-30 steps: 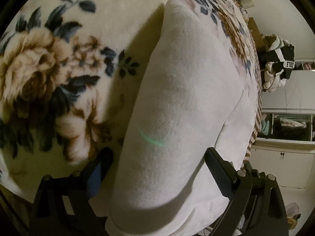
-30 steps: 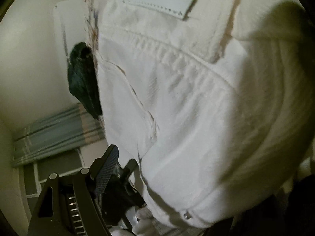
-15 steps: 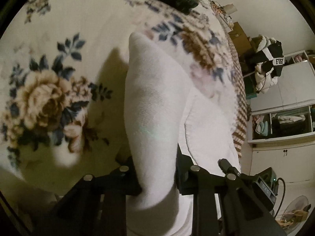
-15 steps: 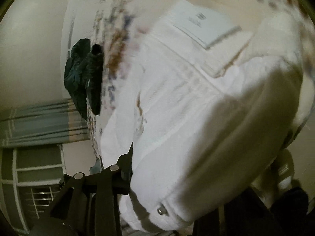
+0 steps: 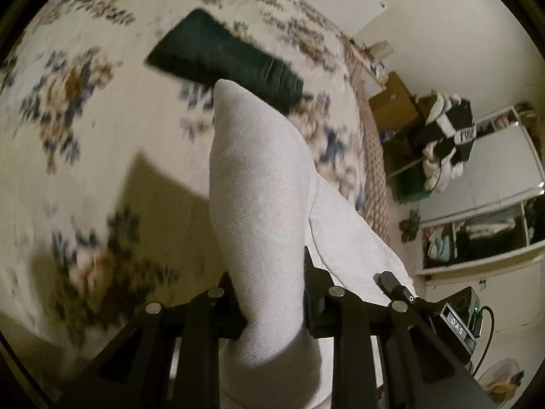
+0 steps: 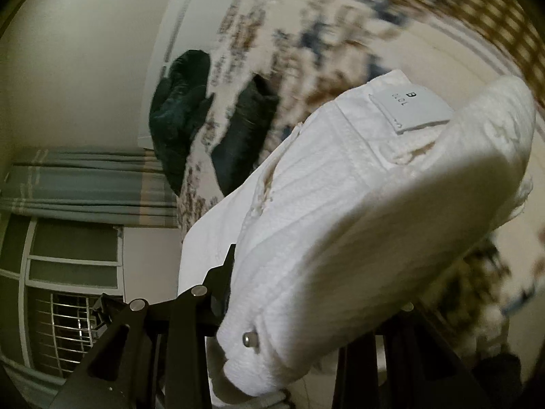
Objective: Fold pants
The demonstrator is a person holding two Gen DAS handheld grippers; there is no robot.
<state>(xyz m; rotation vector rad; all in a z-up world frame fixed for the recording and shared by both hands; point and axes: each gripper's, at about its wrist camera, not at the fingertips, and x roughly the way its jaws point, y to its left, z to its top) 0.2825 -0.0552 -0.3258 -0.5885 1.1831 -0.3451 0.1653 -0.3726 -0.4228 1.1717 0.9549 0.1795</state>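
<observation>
The white pants (image 5: 259, 197) are folded into a thick bundle and held up above the floral bedspread (image 5: 78, 109). My left gripper (image 5: 272, 293) is shut on the folded leg end, fabric bulging between the jaws. In the right wrist view my right gripper (image 6: 306, 310) is shut on the waistband end of the pants (image 6: 357, 211), near a metal button (image 6: 248, 339) and a white label patch (image 6: 412, 109). The right finger of that gripper is hidden behind the cloth.
A folded dark green garment (image 5: 224, 58) lies on the bed beyond the pants; it also shows in the right wrist view (image 6: 238, 136), with a second dark pile (image 6: 180, 112) at the bed's edge. Shelves with clothes (image 5: 477, 235) and a clothes heap (image 5: 449, 139) stand right. Curtained window (image 6: 78, 184) at left.
Both grippers closed on the pants, then lifted the bundle away from the bedspread. The view pulled back and the dark folded garment came into sight.
</observation>
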